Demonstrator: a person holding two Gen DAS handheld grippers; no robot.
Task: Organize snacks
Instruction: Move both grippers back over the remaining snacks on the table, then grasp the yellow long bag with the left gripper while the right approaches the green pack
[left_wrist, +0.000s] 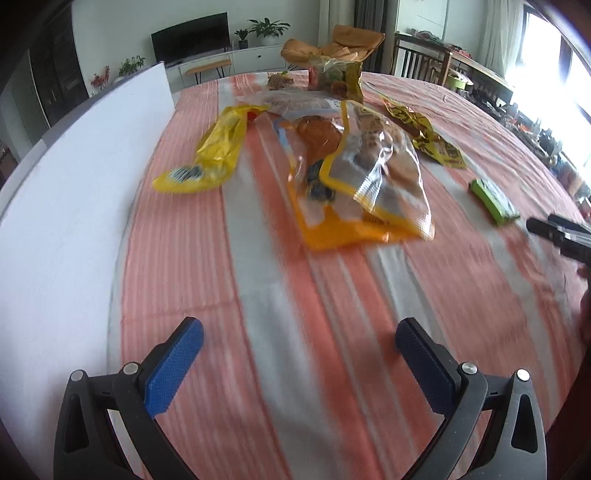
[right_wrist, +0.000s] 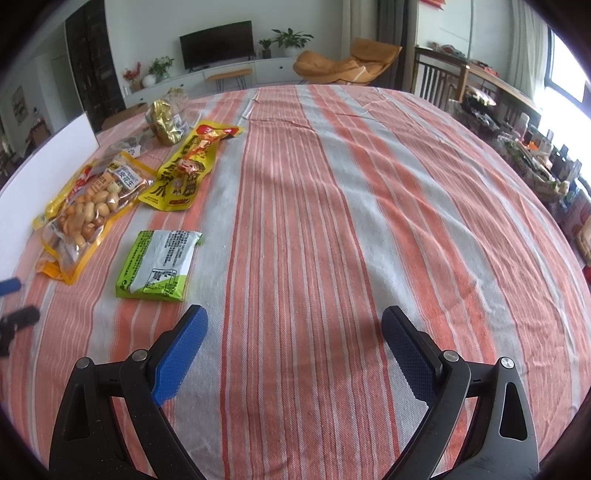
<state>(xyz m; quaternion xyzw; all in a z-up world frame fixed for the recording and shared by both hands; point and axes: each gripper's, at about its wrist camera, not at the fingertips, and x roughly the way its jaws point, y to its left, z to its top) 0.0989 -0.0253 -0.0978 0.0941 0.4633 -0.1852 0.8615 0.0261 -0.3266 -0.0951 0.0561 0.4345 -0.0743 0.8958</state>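
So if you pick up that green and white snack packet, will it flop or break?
The flat green and white plastic snack packet would probably bend a little, since it is a soft sealed pouch. It looks thin, so likely light. Its glossy film may slip between the pads. Lying flat on the striped cloth, it should not roll.

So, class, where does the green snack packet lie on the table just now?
In the right wrist view the green snack packet lies flat on the striped tablecloth, left of centre, just ahead of the open right gripper and right of the peanut bag.

Snack packets (yellow, clear, one green) lie flat, clustered on cloth.
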